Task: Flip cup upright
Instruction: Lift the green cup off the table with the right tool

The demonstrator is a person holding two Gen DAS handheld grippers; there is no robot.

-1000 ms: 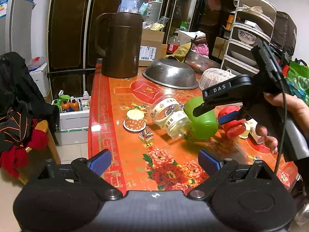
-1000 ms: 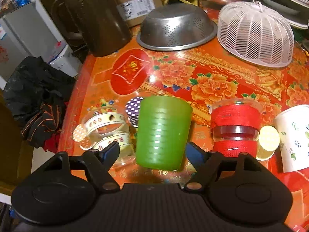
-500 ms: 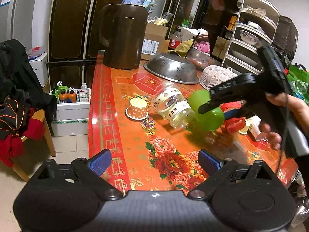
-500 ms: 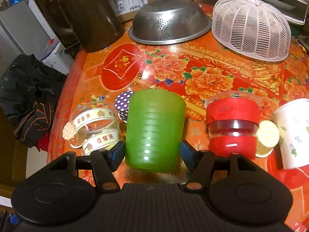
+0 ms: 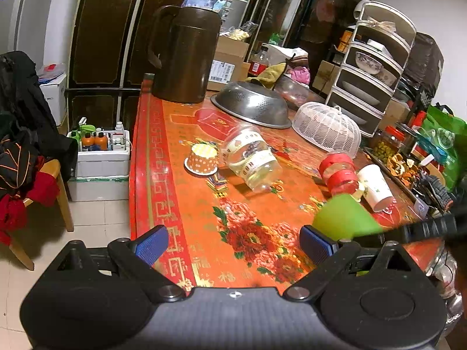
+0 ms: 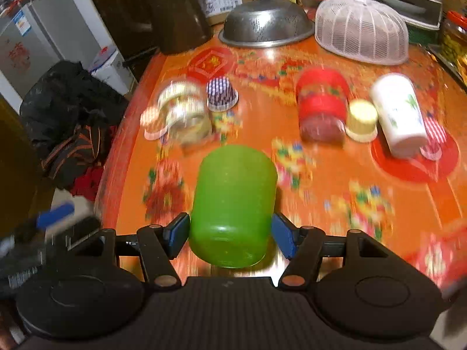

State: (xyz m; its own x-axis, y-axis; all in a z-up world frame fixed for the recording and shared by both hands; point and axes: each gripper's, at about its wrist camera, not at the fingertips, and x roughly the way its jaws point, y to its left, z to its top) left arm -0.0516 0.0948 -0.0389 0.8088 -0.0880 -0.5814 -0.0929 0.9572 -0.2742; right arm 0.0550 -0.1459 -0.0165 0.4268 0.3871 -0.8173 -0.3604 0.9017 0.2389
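The green cup (image 6: pixel 233 204) looks like translucent plastic, smooth with a soft sheen, faint ribs blurred. The right tool (image 6: pixel 230 236) has matt black plastic arms and blue pads (image 6: pixel 178 234) with a rubbery, textured face. The bench (image 5: pixel 181 210) wears a glossy red-orange printed cover that catches the lamp glare. At upper centre, the colander (image 5: pixel 251 108) is dull brushed metal with fine perforations; beside it the food cover (image 5: pixel 327 128) is white plastic mesh. The white cup (image 6: pixel 400 119) looks like matt paper. The jug (image 5: pixel 186 55) is dark, semi-gloss plastic.
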